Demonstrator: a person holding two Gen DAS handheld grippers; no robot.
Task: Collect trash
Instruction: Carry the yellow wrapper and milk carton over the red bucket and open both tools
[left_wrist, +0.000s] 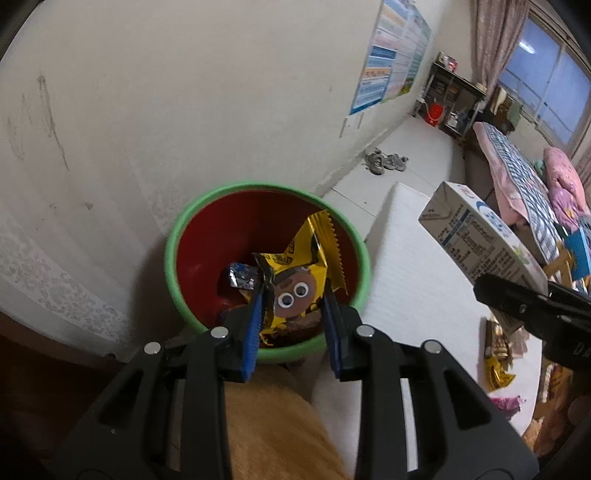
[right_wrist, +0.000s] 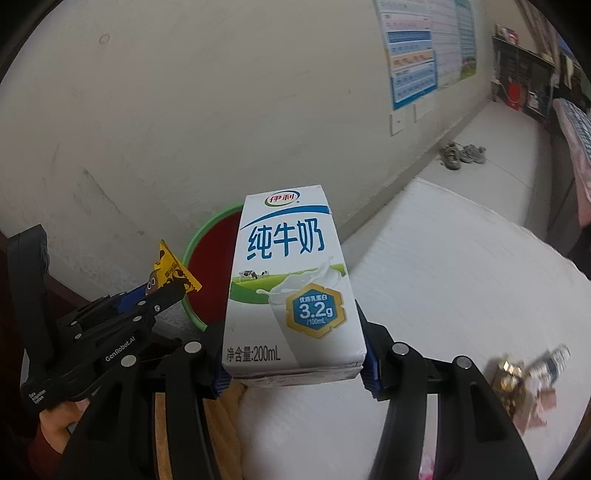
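The bottom of the red bin (left_wrist: 207, 240) with its green rim is mostly hidden by the yellow wrapper (left_wrist: 295, 273) and the left gripper (left_wrist: 293, 317); a silver foil scrap (left_wrist: 242, 275) and some dark pieces lie inside, too shadowed to identify. In the right wrist view the milk carton (right_wrist: 291, 295) covers most of the bin, and the litter pile (right_wrist: 532, 373) at the right edge is blurred.

The bin stands against a scuffed cream wall, just beside a white counter (left_wrist: 417, 266). Farther back are a pale floor, a poster (left_wrist: 395, 48), a dark shelf, a bed with pink bedding and a curtained window.

One bin, one carton, two grippers, one pair of shoes (left_wrist: 386, 162); the loose wrappers on the counter cannot be counted.

The left gripper's blue fingers (left_wrist: 253, 325) stand apart around the yellow wrapper, which sits over the bin's mouth; whether they still touch it is unclear. The right gripper (right_wrist: 295, 373) is clamped on the carton's base, holding it upright above the counter near the bin.
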